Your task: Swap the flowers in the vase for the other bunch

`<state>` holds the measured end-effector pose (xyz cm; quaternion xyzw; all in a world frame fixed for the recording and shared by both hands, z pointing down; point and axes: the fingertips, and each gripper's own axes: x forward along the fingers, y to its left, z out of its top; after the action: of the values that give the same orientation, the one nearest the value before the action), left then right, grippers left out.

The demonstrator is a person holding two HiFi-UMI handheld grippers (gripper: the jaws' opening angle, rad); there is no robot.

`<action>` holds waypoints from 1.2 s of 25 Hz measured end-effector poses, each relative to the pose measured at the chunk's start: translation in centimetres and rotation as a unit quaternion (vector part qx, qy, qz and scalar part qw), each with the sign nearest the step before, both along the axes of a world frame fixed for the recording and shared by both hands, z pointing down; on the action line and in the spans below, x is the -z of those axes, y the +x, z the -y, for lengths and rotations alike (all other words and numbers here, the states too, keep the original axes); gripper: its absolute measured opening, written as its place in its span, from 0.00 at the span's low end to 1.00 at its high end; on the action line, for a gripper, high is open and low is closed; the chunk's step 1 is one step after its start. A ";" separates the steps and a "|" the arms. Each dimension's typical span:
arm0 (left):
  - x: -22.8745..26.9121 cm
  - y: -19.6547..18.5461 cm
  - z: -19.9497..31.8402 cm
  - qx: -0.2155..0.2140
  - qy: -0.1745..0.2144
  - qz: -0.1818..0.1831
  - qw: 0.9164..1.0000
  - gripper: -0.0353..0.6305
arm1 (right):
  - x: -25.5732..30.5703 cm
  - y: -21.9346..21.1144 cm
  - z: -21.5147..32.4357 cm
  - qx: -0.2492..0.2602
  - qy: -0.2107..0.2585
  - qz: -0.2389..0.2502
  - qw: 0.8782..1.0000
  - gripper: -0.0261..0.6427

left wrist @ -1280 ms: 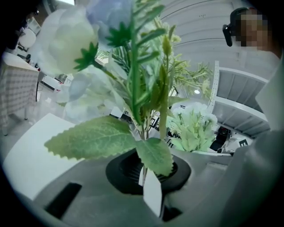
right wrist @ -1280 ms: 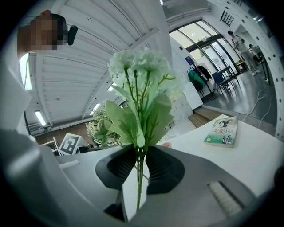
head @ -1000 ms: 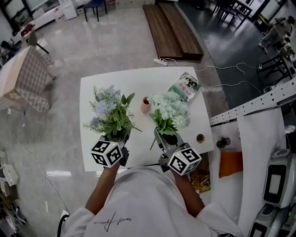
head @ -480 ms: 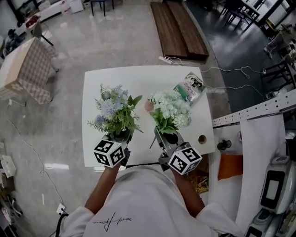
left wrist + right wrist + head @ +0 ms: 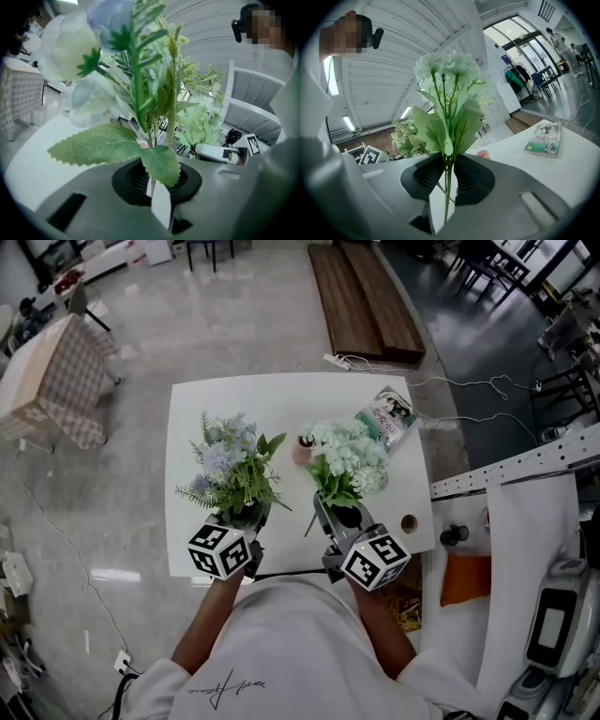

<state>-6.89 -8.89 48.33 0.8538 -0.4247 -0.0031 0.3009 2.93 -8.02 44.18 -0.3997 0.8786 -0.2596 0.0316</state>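
Hardly anything is shifting since a second ago — both grippers are keeping to much the same places over the near edge of the counter (image 5: 272,399), and only the head view itself is sliding a little.

The left gripper (image 5: 246,517) (image 5: 154,180) is pinching narrow on the thin stems of the blue-and-lilac bunch (image 5: 230,465) (image 5: 140,93), holding it upright with a broad serrated leaf spreading just above the pads. The right gripper (image 5: 342,517) (image 5: 447,176) is likewise clamping the green stems of the white bunch (image 5: 349,454) (image 5: 447,93), which is standing upright between its dark pads.

Beyond the two bunches, the small pink vase (image 5: 301,451) (image 5: 483,153) is standing on the counter between them — the white blooms are partly covering it in the head view. Farther back on the right, a book (image 5: 384,416) (image 5: 544,138) is lying flat near the counter's far corner. Past the counter, wooden planks (image 5: 361,301) are lying on the glossy floor.
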 end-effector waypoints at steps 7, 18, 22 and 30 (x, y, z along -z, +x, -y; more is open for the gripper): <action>0.0 0.3 -0.1 -0.002 -0.007 -0.010 1.000 0.10 | 0.8 0.3 0.8 0.002 0.010 -0.003 1.000 0.14; -0.3 0.0 -0.4 0.005 -0.014 -0.019 1.000 0.10 | 2.1 0.4 1.6 0.008 0.030 -0.006 1.000 0.14; -0.2 -0.7 -0.5 0.009 -0.017 -0.029 0.999 0.10 | 2.7 0.0 2.0 0.008 0.034 -0.008 0.999 0.14; -0.6 -1.4 -0.6 0.018 -0.023 -0.037 0.999 0.10 | 3.0 -0.2 2.6 0.014 0.040 -0.013 0.999 0.14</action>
<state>-8.24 -8.32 48.92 0.8382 -0.4288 -0.0310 0.3357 2.68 -10.57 41.15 -0.3892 0.8940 -0.2196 0.0320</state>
